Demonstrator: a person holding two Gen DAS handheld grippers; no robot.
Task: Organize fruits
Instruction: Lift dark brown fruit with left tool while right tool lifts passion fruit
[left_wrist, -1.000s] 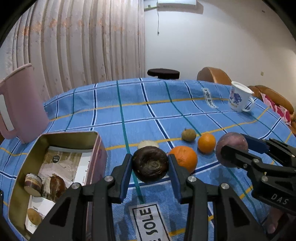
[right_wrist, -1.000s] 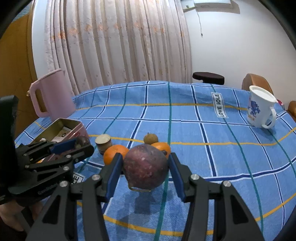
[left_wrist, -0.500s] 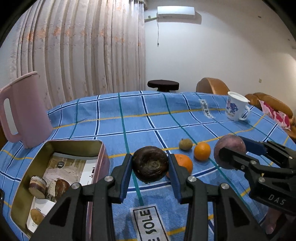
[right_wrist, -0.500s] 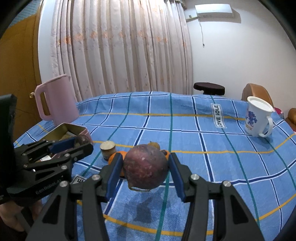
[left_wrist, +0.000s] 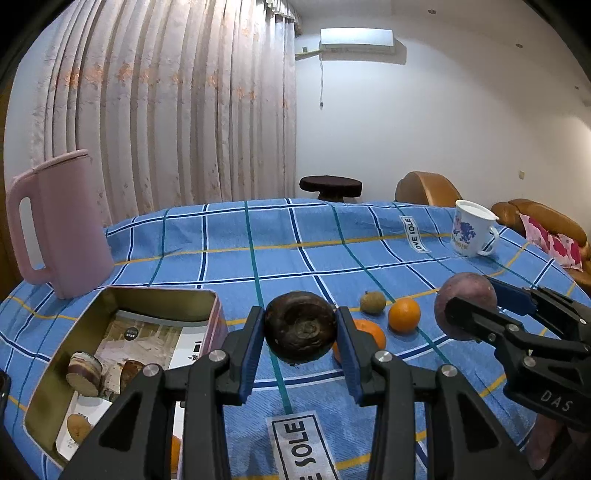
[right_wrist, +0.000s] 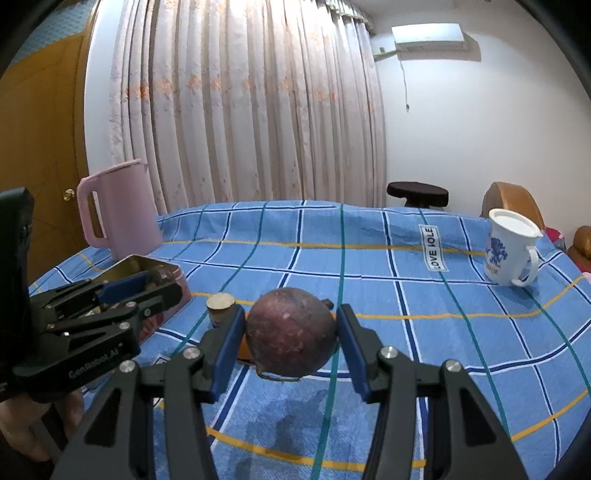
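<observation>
My left gripper (left_wrist: 300, 326) is shut on a dark brown round fruit (left_wrist: 299, 326) and holds it above the blue checked tablecloth, just right of the open tin box (left_wrist: 216, 308). My right gripper (right_wrist: 291, 338) is shut on a purple round fruit (right_wrist: 291, 334), also lifted; this fruit shows at the right of the left wrist view (left_wrist: 465, 295). On the cloth lie two oranges (left_wrist: 404, 315) (left_wrist: 369, 332), a small brown fruit (left_wrist: 373, 302) and a cut stub (right_wrist: 220, 310). The tin holds several small pieces (left_wrist: 85, 373).
A pink jug (left_wrist: 59, 225) stands at the back left behind the tin. A white mug with a blue print (left_wrist: 471, 229) stands at the back right. Chairs and a dark stool (left_wrist: 330, 184) lie beyond the table's far edge.
Both grippers have risen with their fruits still held; the table and fruits on it sit lower in both views. The oranges are now partly hidden behind the held fruits.
</observation>
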